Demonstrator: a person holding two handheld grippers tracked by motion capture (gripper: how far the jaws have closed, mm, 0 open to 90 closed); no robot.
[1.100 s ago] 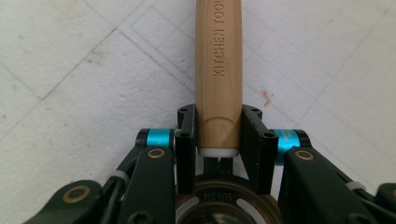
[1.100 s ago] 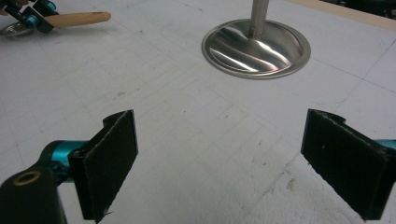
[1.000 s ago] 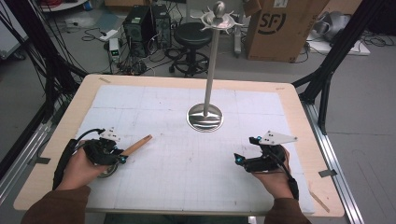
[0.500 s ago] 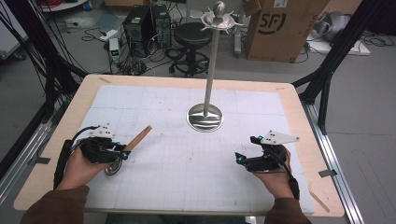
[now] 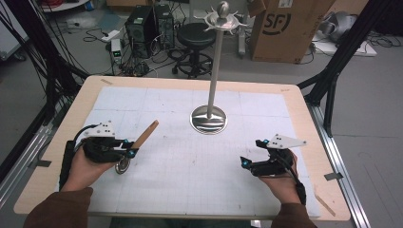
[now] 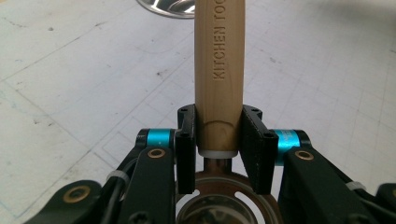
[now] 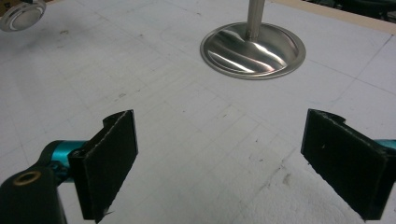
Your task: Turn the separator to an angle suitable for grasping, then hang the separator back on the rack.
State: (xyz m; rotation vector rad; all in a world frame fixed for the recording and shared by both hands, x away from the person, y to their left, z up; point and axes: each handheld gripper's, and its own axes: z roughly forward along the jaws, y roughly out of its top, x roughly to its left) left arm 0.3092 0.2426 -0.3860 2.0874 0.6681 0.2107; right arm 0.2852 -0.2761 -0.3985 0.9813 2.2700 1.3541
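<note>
Since the earlier frames, my left gripper (image 5: 127,153) has carried the wooden-handled kitchen tool (image 5: 140,141) from lying nearly flat toward the right to a steeper tilt, with the handle now pointing up and away toward the far side of the table; my right gripper (image 5: 248,163) has kept its place. The tool sits over the near-left part of the white gridded mat (image 5: 190,175). Its wooden handle (image 6: 218,70), stamped with the words KITCHEN TOOL as far as the letters can be read, rises from between my left jaws, and its round metal head (image 5: 123,166) hangs below them, close above the mat. My left jaws are clamped on the lower end of the handle, one black pad pressed against each side just above the pale collar where wood meets metal. My right jaws stand wide apart with nothing between them, aimed across the mat from the near-right area. Beyond both grippers, near the middle of the mat, stands a metal stand (image 5: 209,118) with a round polished base, an upright pole and a ring of hooks at its top. The mat covers most of the wooden table (image 5: 304,107).
</note>
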